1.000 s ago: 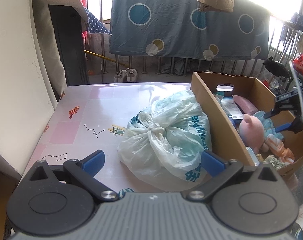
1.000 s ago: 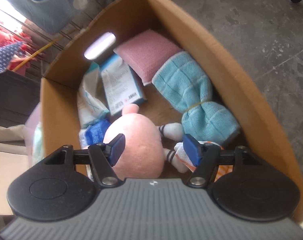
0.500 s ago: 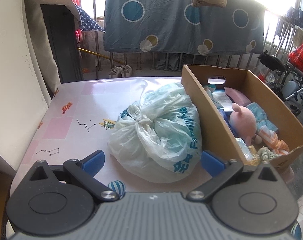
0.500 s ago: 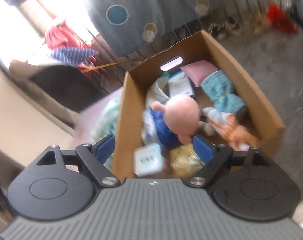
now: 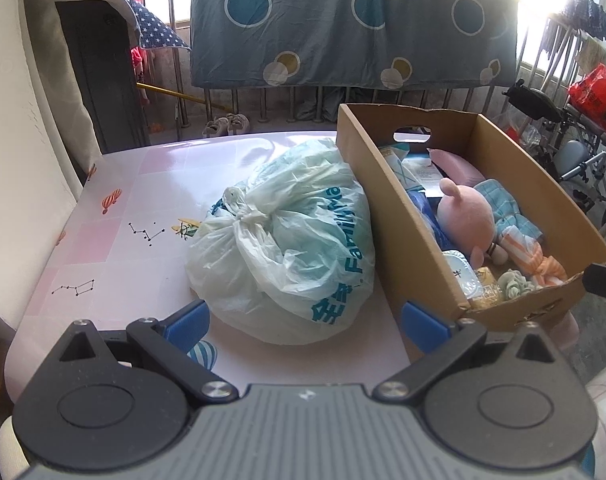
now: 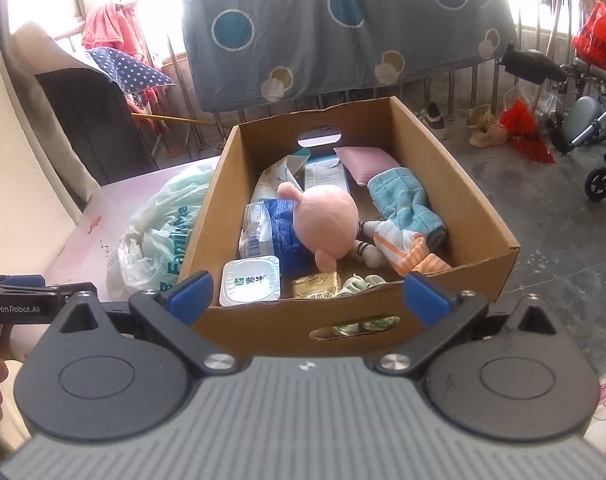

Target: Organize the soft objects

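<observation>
A cardboard box point(image 6: 475, 204) point(image 5: 387, 208) stands at the right edge of the pink table point(image 5: 111, 216). In it lie a pink plush toy point(image 6: 327, 220) point(image 5: 465, 212), a blue cloth point(image 6: 403, 200), an orange striped cloth point(image 6: 415, 254), a pink pad point(image 6: 363, 160), a yogurt cup point(image 6: 250, 285) and packets. A knotted white plastic bag point(image 5: 287, 248) point(image 6: 155, 224) lies on the table against the box's left wall. My left gripper point(image 5: 305, 318) is open and empty, just in front of the bag. My right gripper point(image 6: 307, 294) is open and empty, before the box's near wall.
A blue spotted sheet point(image 5: 343, 28) hangs on a railing behind the table. A dark cabinet point(image 5: 99, 80) stands at the back left, a white panel point(image 5: 19, 140) to the left. A wheelchair point(image 6: 595, 128) and red bags point(image 6: 527, 132) stand on the floor to the right.
My right gripper has pulled up and back out of the box, from just over the plush toy to outside the near wall. My left gripper has drawn back from the bag.
</observation>
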Action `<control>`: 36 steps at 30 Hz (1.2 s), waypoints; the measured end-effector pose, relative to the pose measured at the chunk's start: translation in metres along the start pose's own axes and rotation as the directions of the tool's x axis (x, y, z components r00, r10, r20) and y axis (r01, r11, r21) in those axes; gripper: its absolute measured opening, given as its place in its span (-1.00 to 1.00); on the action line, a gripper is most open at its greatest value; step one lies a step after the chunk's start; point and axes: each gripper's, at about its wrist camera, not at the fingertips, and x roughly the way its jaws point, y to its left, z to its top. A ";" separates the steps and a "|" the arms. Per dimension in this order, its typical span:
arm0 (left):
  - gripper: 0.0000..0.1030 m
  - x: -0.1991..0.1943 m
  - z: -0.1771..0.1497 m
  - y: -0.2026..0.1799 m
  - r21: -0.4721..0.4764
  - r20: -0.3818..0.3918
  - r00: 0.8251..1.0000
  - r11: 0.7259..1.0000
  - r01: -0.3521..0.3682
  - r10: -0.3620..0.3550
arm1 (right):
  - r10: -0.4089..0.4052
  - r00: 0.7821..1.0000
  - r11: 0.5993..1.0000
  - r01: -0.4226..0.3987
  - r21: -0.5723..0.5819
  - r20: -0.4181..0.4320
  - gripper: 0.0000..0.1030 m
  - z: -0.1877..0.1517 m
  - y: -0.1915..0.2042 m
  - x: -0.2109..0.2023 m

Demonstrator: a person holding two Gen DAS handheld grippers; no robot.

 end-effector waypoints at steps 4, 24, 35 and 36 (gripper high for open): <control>0.99 0.002 -0.001 -0.009 0.016 -0.003 1.000 1.000 0.003 -0.003 | -0.040 0.999 0.999 0.040 -0.024 -0.002 0.98 0.000 0.007 0.000; 0.99 0.008 0.001 -0.017 0.010 -0.023 1.000 1.000 -0.020 0.021 | -0.025 0.997 1.000 0.023 -0.018 -0.067 0.98 -0.001 0.016 0.012; 0.99 0.008 0.001 -0.013 -0.003 -0.025 0.999 1.000 -0.023 0.023 | -0.023 0.997 1.000 0.021 -0.023 -0.078 0.98 0.001 0.019 0.016; 0.99 0.008 0.001 -0.013 -0.002 -0.024 0.999 1.000 -0.023 0.023 | -0.023 0.997 1.000 0.021 -0.022 -0.078 0.98 0.001 0.019 0.016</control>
